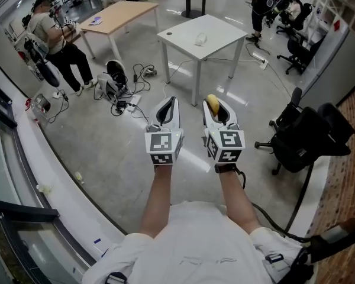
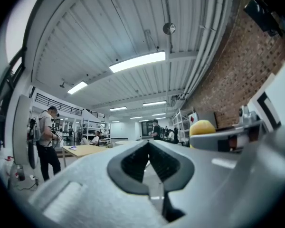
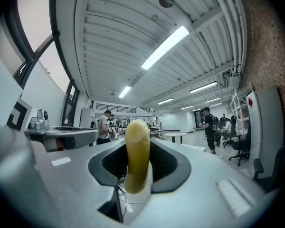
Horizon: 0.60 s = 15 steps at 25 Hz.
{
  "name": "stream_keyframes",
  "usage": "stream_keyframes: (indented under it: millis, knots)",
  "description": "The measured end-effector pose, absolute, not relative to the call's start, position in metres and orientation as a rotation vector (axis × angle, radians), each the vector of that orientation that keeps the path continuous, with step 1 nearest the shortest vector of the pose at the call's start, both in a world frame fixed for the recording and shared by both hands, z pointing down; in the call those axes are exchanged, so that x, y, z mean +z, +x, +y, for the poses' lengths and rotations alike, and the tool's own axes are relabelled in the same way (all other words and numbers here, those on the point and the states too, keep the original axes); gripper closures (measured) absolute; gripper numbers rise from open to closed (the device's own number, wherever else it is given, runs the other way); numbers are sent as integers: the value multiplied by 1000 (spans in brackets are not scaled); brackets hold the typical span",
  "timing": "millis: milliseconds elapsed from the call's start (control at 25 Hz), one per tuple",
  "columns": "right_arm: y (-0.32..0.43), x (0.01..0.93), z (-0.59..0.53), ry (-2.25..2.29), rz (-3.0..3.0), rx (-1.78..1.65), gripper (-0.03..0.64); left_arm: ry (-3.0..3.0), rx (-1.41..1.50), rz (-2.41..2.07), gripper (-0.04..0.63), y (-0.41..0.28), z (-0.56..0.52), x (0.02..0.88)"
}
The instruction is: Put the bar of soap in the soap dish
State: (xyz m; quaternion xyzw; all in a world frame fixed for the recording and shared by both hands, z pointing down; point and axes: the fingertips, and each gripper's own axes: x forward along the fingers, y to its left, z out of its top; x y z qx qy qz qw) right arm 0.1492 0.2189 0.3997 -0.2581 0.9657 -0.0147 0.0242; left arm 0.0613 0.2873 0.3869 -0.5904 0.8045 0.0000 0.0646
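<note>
the soap bar (image 3: 137,151) is clamped in the right gripper (image 1: 213,104), the left gripper (image 1: 168,105) is pressed together on nothing — open floor (image 1: 106,152) before the white table (image 1: 219,31) is shown only in the head view.

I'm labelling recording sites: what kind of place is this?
Probably an open-plan lab or workshop office: a white table and a wooden table on a polished floor, a black office chair, a tangle of cables.

Floor (image 1: 106,152) is wide open from the right gripper (image 1: 215,103) to the white table (image 1: 225,34), just cable clutter (image 1: 127,102) off left and an office chair (image 1: 302,138) on the right.
</note>
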Motion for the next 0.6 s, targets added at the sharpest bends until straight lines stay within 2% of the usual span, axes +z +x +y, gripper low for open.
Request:
stream_keyframes:
  millis: [280,600]
  knots:
    - [122,405,251,-698,2992,-202,497,-1746,37,2507,595,27,323,407]
    - [72,427,262,-539,3075,-267,498,-1776,214,2625,595,-7,330,426]
